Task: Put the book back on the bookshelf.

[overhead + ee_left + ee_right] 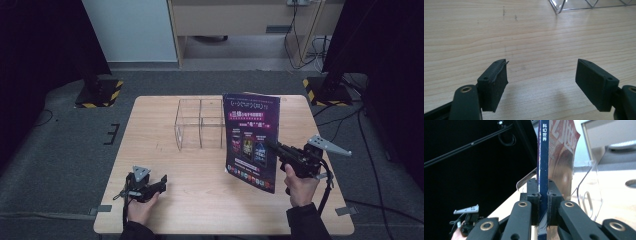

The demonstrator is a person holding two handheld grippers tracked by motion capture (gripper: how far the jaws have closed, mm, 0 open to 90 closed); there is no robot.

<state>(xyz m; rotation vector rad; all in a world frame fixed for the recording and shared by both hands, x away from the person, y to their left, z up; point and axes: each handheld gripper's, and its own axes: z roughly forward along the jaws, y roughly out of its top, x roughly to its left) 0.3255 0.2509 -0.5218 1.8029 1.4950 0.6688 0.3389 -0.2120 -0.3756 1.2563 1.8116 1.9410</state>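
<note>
Right gripper [543, 206] clamps magazine [251, 140] spine upright beside clear organizer [199, 125]; left gripper [541, 85] fingers apart, empty.

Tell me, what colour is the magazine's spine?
Dark blue, with white characters. The magazine shows its spine best in the right gripper view, clamped by the right gripper.

- light matt wood-grain table [529, 32] under left gripper [541, 85], matt black rubbery pads
- clear glossy plastic divider box [200, 124] ahead
- glossy dark-purple paper magazine [543, 157] clamped in right gripper [543, 206]
</note>
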